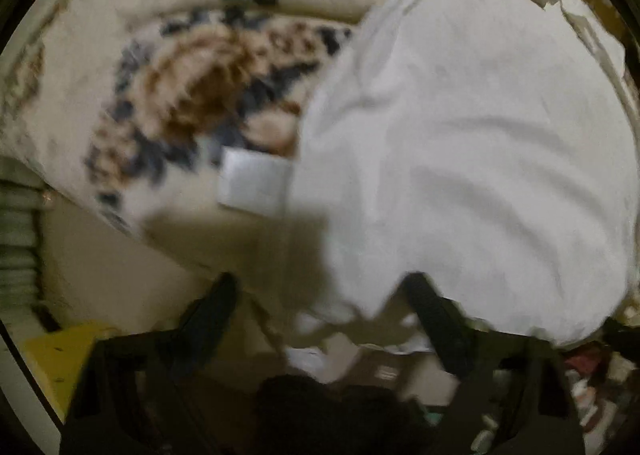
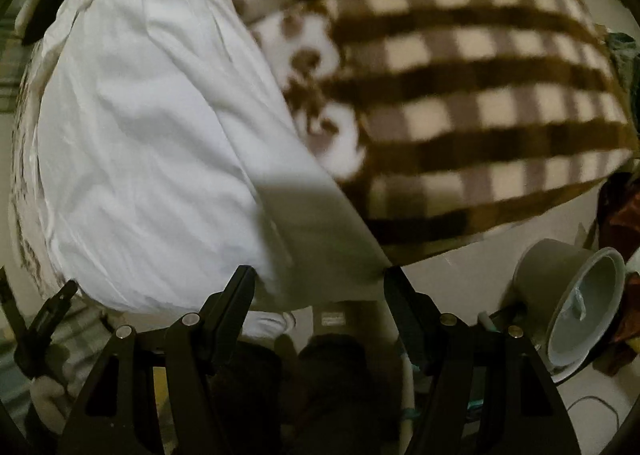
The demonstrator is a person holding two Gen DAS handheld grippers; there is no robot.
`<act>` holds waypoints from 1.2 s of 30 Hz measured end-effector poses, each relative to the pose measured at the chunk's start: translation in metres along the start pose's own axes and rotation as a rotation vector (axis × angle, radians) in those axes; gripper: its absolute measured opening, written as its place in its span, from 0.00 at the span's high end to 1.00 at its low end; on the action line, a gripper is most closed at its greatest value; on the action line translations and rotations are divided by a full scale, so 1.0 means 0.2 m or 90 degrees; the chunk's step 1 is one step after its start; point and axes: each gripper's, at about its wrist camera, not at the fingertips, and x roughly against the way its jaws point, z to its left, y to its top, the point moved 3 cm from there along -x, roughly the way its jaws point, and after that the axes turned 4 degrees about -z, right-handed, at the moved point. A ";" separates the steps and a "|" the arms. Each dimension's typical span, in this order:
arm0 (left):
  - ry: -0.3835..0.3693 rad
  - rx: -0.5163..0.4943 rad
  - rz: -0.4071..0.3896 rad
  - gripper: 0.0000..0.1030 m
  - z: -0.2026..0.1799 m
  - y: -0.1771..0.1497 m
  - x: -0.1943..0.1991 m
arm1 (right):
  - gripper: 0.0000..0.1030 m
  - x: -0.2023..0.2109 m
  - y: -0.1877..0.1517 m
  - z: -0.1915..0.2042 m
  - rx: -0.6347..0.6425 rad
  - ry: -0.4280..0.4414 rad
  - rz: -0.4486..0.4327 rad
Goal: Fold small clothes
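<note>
A white garment lies spread on the bed, filling the right of the blurred left wrist view. It also fills the left of the right wrist view. My left gripper is open, its black fingers wide apart at the garment's near edge, nothing between them. My right gripper is open too, fingers wide apart, with the garment's near hem lying between the tips. Neither gripper holds cloth. The left gripper also shows in the right wrist view at the lower left.
A floral cream bedcover lies left of the garment, with a small white square on it. A brown checked blanket lies right of the garment. A grey pot lies tipped on the floor. A yellow object sits low left.
</note>
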 end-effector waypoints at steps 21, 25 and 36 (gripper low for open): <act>-0.167 0.013 -0.180 0.96 -0.20 0.79 0.63 | 0.97 0.85 0.36 0.28 -0.011 0.227 -0.134; -0.163 0.011 -0.173 0.94 -0.21 1.04 0.43 | 0.96 0.83 0.72 0.36 -0.043 0.203 -0.184; -0.267 0.114 -0.055 0.46 -0.04 0.99 0.24 | 0.43 0.71 0.83 0.31 -0.168 0.179 -0.164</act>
